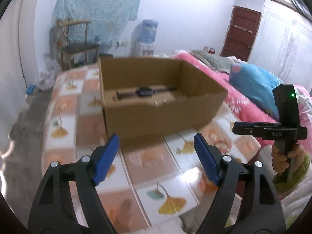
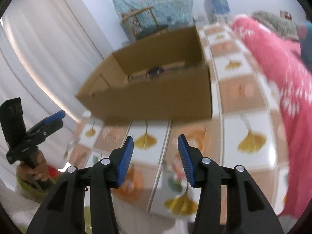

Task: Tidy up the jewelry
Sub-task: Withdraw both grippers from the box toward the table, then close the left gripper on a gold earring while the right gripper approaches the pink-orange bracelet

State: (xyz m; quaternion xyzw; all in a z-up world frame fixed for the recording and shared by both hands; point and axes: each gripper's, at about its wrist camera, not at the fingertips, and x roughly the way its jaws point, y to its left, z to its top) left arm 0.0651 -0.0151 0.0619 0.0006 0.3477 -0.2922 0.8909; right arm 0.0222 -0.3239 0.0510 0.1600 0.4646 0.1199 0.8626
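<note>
An open brown cardboard box (image 1: 156,115) (image 2: 148,101) stands on a tabletop covered with a ginkgo-leaf cloth (image 1: 148,161) (image 2: 247,120). Inside it lies a dark wristwatch (image 1: 144,92) (image 2: 155,71), stretched flat on the box floor. My left gripper (image 1: 156,143) hovers in front of the box's near wall, open wide, with nothing between its blue pads. My right gripper (image 2: 156,145) is also short of the box, open and holding nothing. Each view shows the other gripper held in a hand: the right one (image 1: 241,127) at the right edge, the left one (image 2: 56,118) at the far left.
A bed with a pink quilt (image 1: 214,70) (image 2: 282,62) and a blue pillow (image 1: 255,83) runs along the table's right side. A wooden chair (image 1: 78,46), a water dispenser (image 1: 144,37) and a brown door (image 1: 241,33) stand at the back. White curtain (image 2: 39,48) hangs left.
</note>
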